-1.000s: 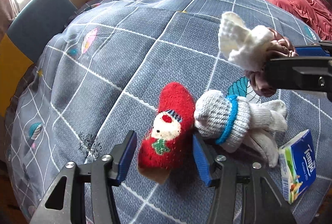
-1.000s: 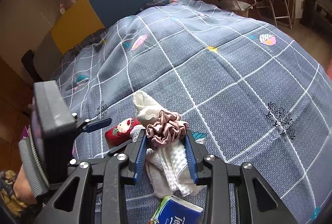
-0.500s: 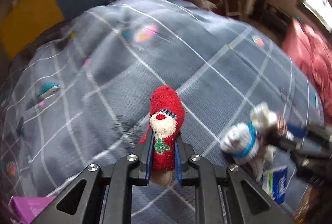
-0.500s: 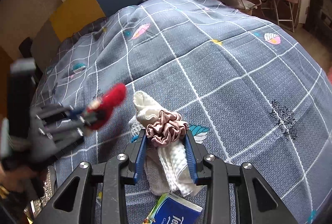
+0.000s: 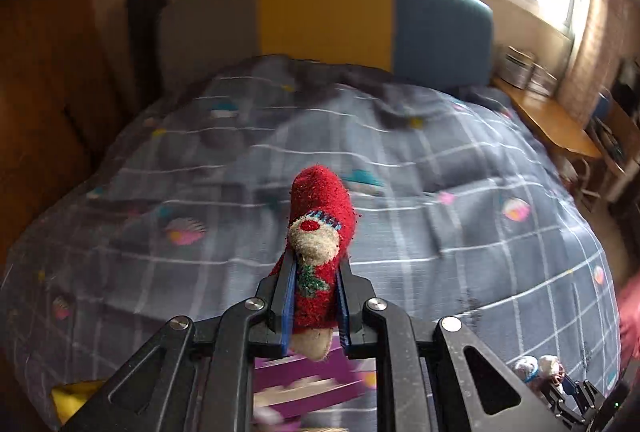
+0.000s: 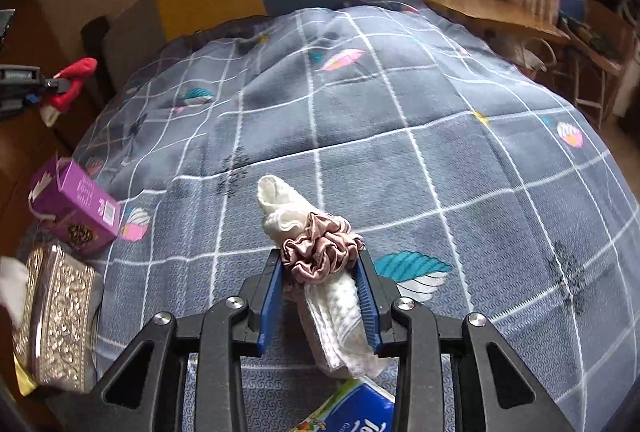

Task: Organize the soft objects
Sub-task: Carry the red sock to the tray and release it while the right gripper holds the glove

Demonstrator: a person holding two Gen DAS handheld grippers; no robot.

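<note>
My left gripper (image 5: 314, 274) is shut on a red fuzzy sock (image 5: 320, 232) with a reindeer face and holds it up above the grey checked quilt (image 5: 440, 199). That sock also shows far left in the right wrist view (image 6: 72, 79). My right gripper (image 6: 322, 268) is shut on a pink satin scrunchie (image 6: 320, 246) wrapped round a rolled white sock (image 6: 280, 201), held over the quilt (image 6: 400, 91). A grey-and-blue knitted sock (image 5: 526, 368) lies on the quilt at the lower right of the left wrist view, beside the right gripper.
A purple box (image 6: 76, 203) and a silver embossed tissue box (image 6: 56, 316) sit at the quilt's left edge. A blue tissue pack (image 6: 356, 412) lies under my right gripper. A grey, yellow and blue headboard (image 5: 328, 15) stands beyond. A wooden desk (image 6: 492, 11) runs along the right.
My left gripper closed on the red sock, lifted it off the quilt and swung left towards the headboard. My right gripper kept its hold and barely moved.
</note>
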